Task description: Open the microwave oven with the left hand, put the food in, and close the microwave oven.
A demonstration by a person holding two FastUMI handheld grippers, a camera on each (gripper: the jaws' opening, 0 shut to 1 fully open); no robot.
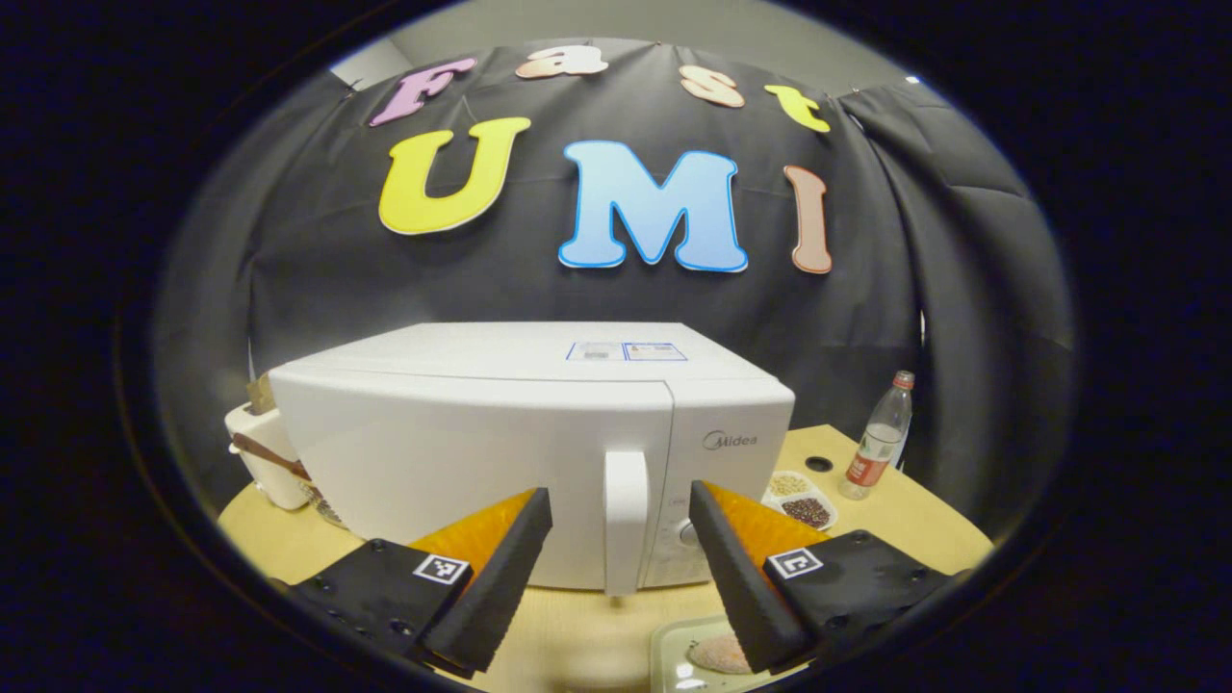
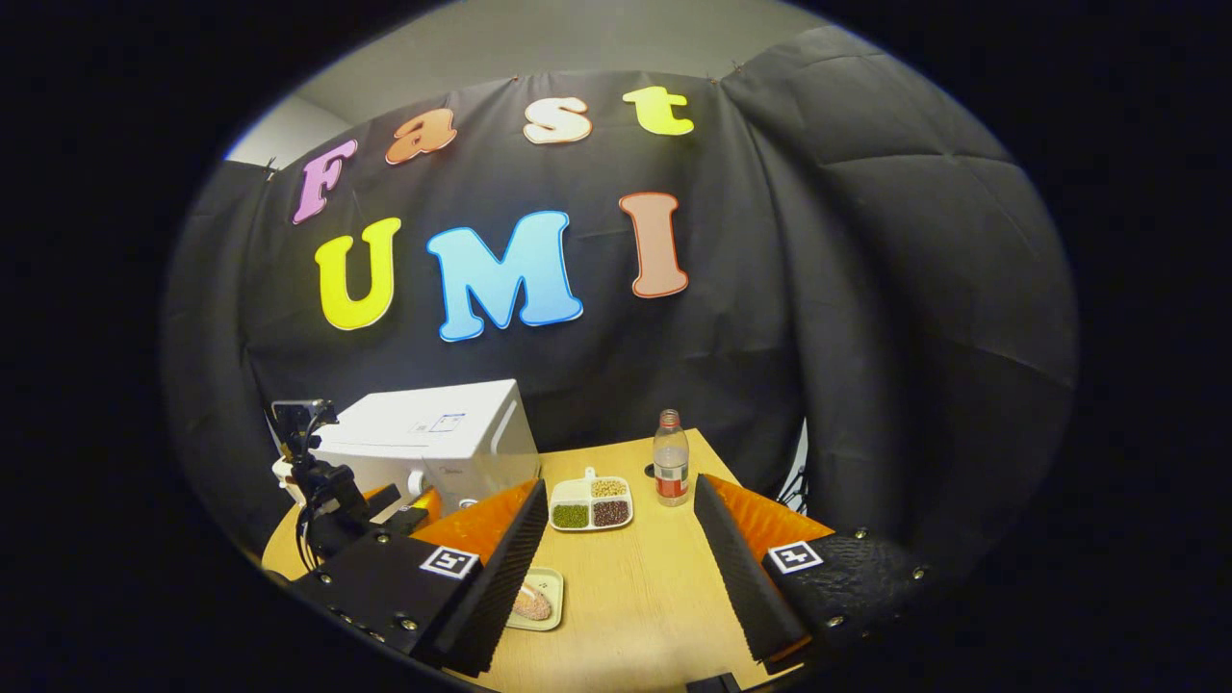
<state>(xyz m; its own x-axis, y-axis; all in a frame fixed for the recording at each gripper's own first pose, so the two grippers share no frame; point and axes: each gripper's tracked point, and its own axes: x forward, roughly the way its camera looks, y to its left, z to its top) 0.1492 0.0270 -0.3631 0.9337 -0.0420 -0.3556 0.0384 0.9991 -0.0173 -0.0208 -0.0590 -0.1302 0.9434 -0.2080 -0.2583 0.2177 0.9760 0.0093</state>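
My left tongs (image 1: 621, 539) gape before the one closed microwave (image 1: 500, 452); my right tongs (image 2: 621, 558) gape too. One food plate (image 2: 536, 599), one bottle (image 2: 671, 470), one four-part tray (image 2: 591, 502).

White microwave (image 1: 462, 462), pale wooden table (image 2: 635, 597), clear bottle (image 2: 671, 470) with red label, green and brown grains in white tray (image 2: 591, 503)

Left gripper (image 1: 621, 553) up close — two wedge-shaped fingers with ribbed inner faces, each bolted to a black textured block studded with small screws. A square black-and-white marker sits on top of each block. Right gripper (image 2: 621, 568), same build: ribbed wedges, black mounts, screw heads along the edges, a marker tag per side. In the right gripper view the left gripper's black body appears farther off — with a camera unit on top and dark cables looping down.
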